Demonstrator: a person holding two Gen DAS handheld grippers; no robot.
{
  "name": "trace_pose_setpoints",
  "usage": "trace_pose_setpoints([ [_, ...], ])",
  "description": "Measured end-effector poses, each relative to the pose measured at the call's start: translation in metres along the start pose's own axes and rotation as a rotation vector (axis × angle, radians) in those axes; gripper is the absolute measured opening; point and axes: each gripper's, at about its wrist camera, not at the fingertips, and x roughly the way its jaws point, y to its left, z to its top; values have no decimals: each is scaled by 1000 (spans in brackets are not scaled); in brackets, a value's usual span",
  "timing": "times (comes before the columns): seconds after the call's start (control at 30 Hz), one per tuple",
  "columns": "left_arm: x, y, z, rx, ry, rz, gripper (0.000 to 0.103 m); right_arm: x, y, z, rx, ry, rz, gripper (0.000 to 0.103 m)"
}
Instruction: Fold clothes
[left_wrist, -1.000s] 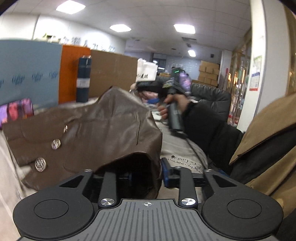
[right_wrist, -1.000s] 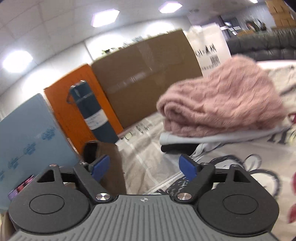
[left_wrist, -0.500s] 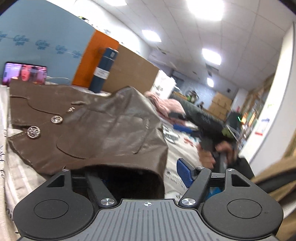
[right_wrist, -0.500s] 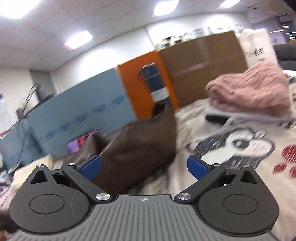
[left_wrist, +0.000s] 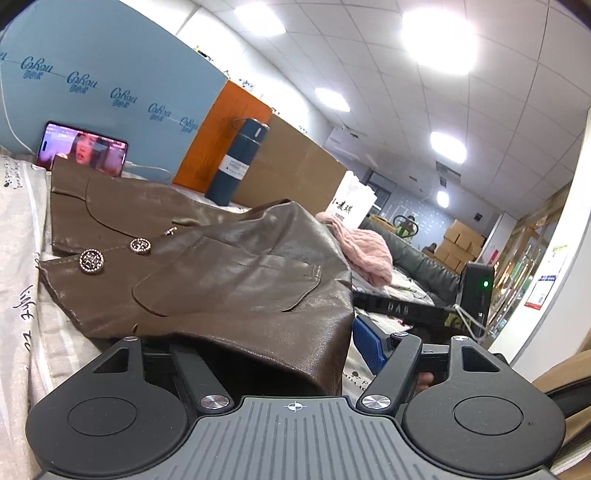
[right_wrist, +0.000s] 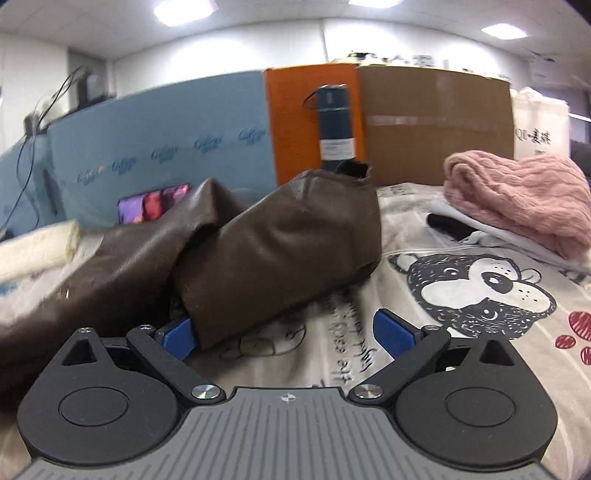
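A brown leather jacket with round metal buttons lies on a printed bed sheet. Its near fold drapes over my left gripper, whose jaws stand open; the left finger is hidden under the leather, the right blue pad shows. In the right wrist view the jacket's sleeve lies bunched in front of my right gripper, which is open with the sleeve's end between the pads, against the left pad.
A folded pile topped by a pink knit sweater sits at the right. A dark blue flask, a phone, a blue board, an orange panel and cardboard line the back. A cream knit lies at the left.
My left gripper has opened and let go of the jacket, then dropped lower. My right gripper has swung left and down towards the bunched sleeve; the sleeve now lies on the sheet.
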Motion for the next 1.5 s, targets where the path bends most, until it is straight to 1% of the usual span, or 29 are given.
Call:
trace_pose_setpoints([
  [0.03,0,0,0,1,2,0,70,-1,-2,1,16,-15,2,98],
  [0.1,0,0,-1,3,4,0,70,-4,-4,2,23,-50,-38,97],
  [0.2,0,1,-1,0,-2,1,70,-10,-3,3,5,-101,-80,84],
  [0.23,0,1,-1,1,-2,4,70,-12,-3,3,-4,-111,-92,73],
  [0.27,0,1,-1,2,-3,8,70,-12,-5,4,-2,-112,-101,54],
  [0.3,-1,0,-1,3,-3,11,70,-12,-8,4,1,-113,-110,47],
  [0.33,-1,0,-2,5,-4,14,70,-11,-11,6,20,-107,-114,35],
  [0.37,-2,-1,-2,7,-6,17,70,-11,-15,7,37,-107,-117,27],
  [0.4,-2,-1,-2,12,-9,21,70,-11,-19,8,55,-108,-119,25],
  [0.43,-2,-2,-3,22,-11,24,67,-12,-23,9,72,-109,-122,20],
  [0.47,-2,-4,-3,32,-13,28,63,-14,-27,10,90,-116,-121,16],
  [0.5,-1,-5,-4,47,-11,30,55,-16,-32,11,109,-124,-120,15],
  [0.53,1,-8,-4,76,0,28,36,-19,-36,13,127,-131,-119,13],
  [0.57,3,-12,-5,109,14,26,22,-21,-40,14,145,-139,-119,11],
  [0.63,4,-19,-5,169,22,19,11,-26,-49,16,163,-156,-142,8],
  [0.67,2,-22,-3,190,12,19,8,-29,-53,17,171,-165,-153,7],
  [0.83,-19,-19,17,200,-126,9,8,-41,-79,21,228,-185,-209,6],
  [0.9,-26,-21,22,216,-152,-31,8,-45,-92,20,258,-177,-223,6],
  [0.93,-27,-22,21,229,-143,-63,8,-46,-99,19,275,-171,-227,6],
  [1.0,-27,-26,17,261,-96,-126,8,-47,-109,14,292,-146,-244,6],
  [1.07,-22,-29,8,273,-19,-169,9,-48,-115,8,296,-121,-255,6],
  [1.13,-18,-30,0,262,56,-188,10,-49,-118,1,286,-94,-277,6],
  [1.2,-14,-28,-7,239,123,-184,13,-49,-121,-4,275,-63,-321,7],
  [1.23,-12,-27,-10,227,152,-176,18,-49,-124,-7,281,-50,-328,9],
  [1.3,-13,-24,-14,204,175,-151,33,-49,-128,-12,285,-30,-347,19],
  [1.37,-16,-19,-13,177,164,-118,67,-53,-128,-13,281,-31,-364,42],
  [1.43,-19,-11,-8,126,138,-97,82,-60,-127,-13,274,-45,-373,53],
  [1.47,-21,-5,-5,93,123,-98,85,-63,-126,-12,270,-53,-378,56],
  [1.5,-23,0,-2,60,110,-102,85,-66,-123,-9,252,-73,-366,64],
])
